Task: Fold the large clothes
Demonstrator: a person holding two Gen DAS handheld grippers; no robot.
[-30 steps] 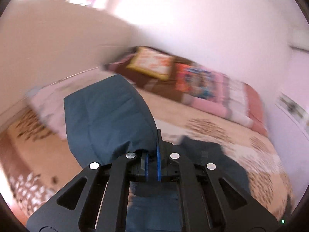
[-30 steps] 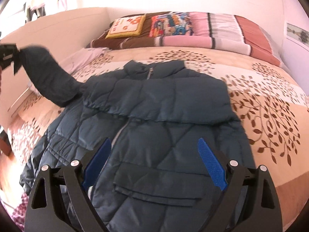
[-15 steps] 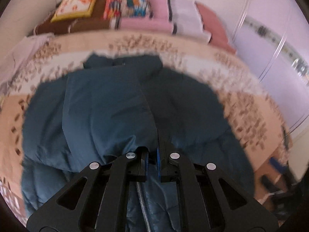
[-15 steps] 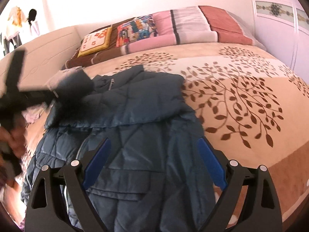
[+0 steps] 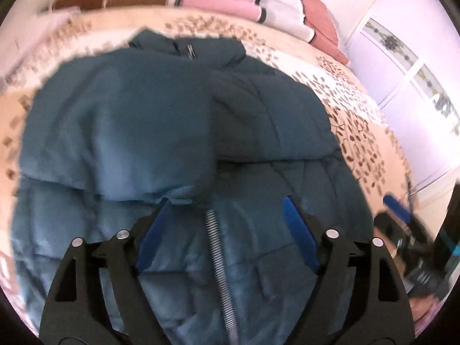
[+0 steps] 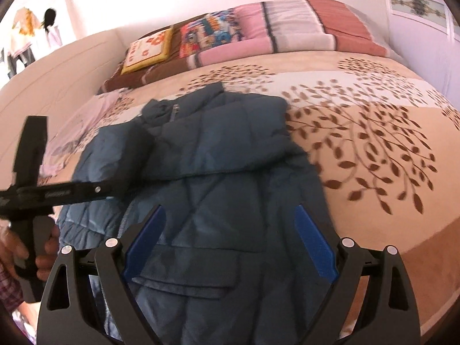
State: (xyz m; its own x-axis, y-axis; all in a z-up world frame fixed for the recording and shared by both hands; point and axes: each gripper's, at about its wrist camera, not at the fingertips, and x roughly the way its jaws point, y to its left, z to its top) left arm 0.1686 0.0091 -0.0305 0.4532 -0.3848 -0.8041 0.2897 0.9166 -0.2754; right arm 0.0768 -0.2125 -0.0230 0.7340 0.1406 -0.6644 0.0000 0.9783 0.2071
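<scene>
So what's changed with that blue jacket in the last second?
The left gripper swung the sleeve across onto the jacket's front and is opening, letting it go. The right gripper stayed open and empty above the jacket, which still lies on the bed.

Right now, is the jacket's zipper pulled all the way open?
No, the jacket lies on the bed front up with its zipper closed along the middle.
</scene>
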